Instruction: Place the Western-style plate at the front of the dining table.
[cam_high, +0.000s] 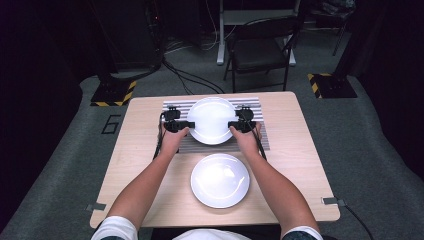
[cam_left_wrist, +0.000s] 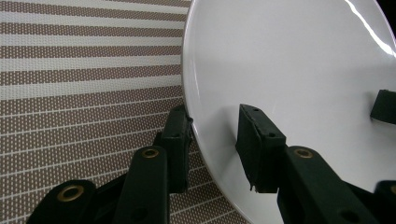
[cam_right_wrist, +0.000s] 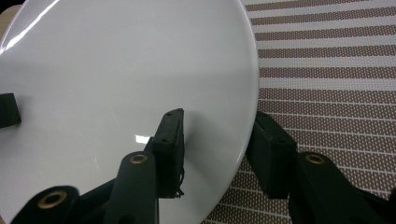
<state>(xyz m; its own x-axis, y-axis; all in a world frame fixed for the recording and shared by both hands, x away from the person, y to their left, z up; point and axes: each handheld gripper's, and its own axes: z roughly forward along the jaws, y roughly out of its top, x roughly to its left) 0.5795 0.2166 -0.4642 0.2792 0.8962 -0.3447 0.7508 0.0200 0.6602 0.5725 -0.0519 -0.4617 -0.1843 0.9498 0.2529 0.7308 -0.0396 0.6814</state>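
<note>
one second white plate (cam_high: 220, 180) near both tongs-held far plate (cam_high: 211, 120), striped mat (cam_high: 250, 145) beneath

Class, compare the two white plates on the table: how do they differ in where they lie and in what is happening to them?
The far plate lies on the striped mat; the near plate lies on the bare wooden table. The far plate's rim is clamped by the left gripper and the right gripper at opposite sides; the near plate is untouched, between the forearms. Both are round, white, glossy and empty.
</note>
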